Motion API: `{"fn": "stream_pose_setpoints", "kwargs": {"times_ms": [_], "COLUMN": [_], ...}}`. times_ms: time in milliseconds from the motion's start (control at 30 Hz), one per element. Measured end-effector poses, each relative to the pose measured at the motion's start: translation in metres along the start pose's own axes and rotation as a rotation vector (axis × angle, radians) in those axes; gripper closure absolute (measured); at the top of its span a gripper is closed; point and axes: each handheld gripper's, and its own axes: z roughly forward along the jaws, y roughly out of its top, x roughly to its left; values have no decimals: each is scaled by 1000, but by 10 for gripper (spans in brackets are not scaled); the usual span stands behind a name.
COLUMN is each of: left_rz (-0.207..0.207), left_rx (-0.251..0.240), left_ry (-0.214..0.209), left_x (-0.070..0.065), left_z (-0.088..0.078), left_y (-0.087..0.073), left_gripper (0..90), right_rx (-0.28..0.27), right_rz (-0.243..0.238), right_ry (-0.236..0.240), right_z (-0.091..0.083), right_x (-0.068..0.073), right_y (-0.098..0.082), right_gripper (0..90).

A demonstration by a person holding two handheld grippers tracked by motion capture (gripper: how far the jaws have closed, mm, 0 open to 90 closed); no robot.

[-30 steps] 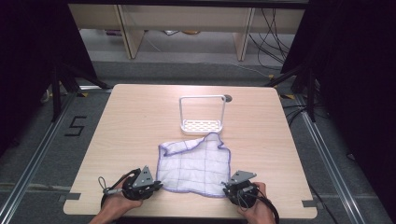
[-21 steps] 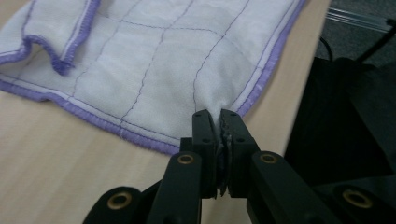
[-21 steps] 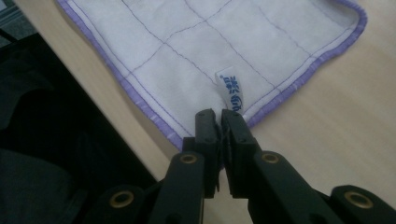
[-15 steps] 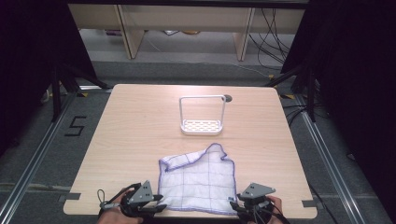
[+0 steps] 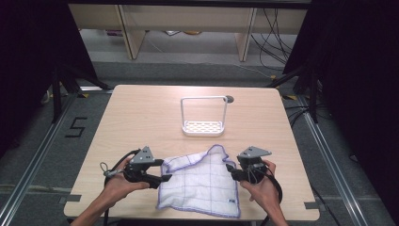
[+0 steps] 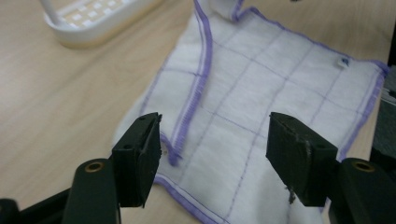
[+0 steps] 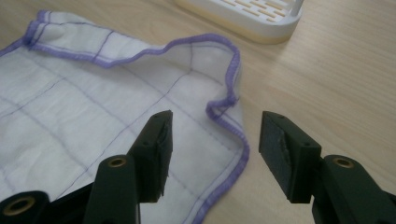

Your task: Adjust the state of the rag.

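A white cloth (image 5: 200, 181) with a purple grid and hem lies spread on the wooden table (image 5: 141, 117) near its front edge. My left gripper (image 5: 165, 170) hovers at the cloth's left edge, my right gripper (image 5: 231, 172) at its right edge. Both sets of jaws have just been opening, with nothing pressed between them. In the left gripper view the left gripper (image 6: 215, 126) stands wide over the cloth (image 6: 261, 79). In the right gripper view the right gripper (image 7: 217, 119) stands apart above the cloth's (image 7: 93, 88) curled hem.
A white rack (image 5: 203, 126) with a tall wire handle stands beyond the cloth at mid-table; its base shows in the gripper views as the rack (image 6: 93, 18) and the rack (image 7: 252, 14). A dark round hole (image 5: 229, 99) sits near the far edge.
Both grippers dragged the cloth toward the front edge, then let go of it. They have lifted away to its sides with jaws spread, and the cloth lies flatter.
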Motion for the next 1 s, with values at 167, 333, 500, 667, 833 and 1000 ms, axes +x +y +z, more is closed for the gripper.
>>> {"fn": "stream_pose_setpoints", "kwargs": {"times_ms": [167,333,500,667,833,1000], "left_rz": [39,78,156,198,179,62], "left_rx": [64,108,140,138,86,83], "left_ry": [38,70,85,93,111,167], "left_x": [4,7,12,15,29,67], "left_z": [17,40,55,55,47,60], "left_y": [-7,-12,-11,-4,19,27], "left_gripper": [382,408,592,859,866,867], "right_rx": [32,50,84,79,61,78], "right_rz": [14,20,-22,-50,-62,-44], "right_ry": [-11,-9,-5,3,-23,-71], "right_z": [19,29,46,50,43,56], "right_x": [-6,-6,-10,-16,-23,-41], "right_y": [8,15,22,29,42,51], "right_gripper": [462,488,727,877,883,885]}}
